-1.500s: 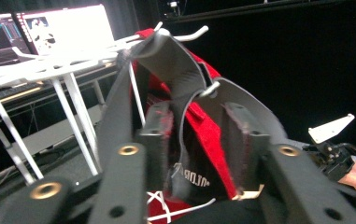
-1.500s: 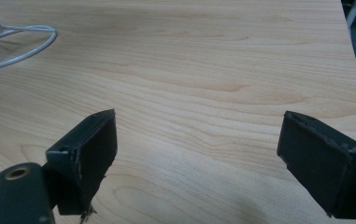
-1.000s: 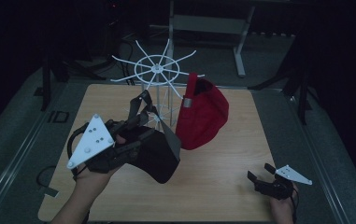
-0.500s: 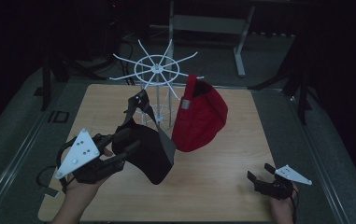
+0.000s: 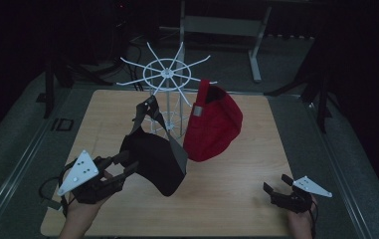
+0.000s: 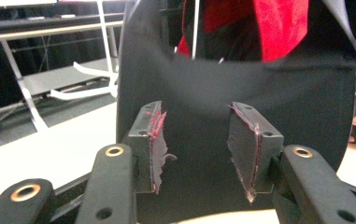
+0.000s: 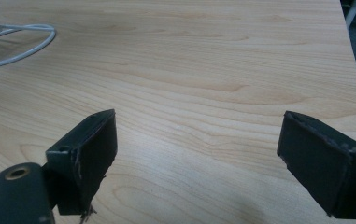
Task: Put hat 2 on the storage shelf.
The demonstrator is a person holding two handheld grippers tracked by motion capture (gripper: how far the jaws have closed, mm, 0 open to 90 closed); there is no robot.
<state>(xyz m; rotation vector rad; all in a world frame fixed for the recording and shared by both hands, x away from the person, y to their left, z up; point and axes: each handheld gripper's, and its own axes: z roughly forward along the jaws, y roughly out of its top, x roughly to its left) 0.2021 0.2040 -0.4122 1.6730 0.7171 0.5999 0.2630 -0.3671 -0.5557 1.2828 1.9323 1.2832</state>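
The black cap (image 6: 241, 116) is blocking most of the red cap (image 6: 278, 28), and the frame's top edge is cropping both.

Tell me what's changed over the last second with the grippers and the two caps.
The left gripper has drawn back toward the person and to the left, and now sits open beside the black cap, which hangs from the white rack. The red cap and open right gripper stayed put.

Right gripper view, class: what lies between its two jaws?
Nothing but bare wooden table. In the right gripper view the jaws stand wide apart with only tabletop between them, and the white wire base ring sits off at the upper left, outside the gap.
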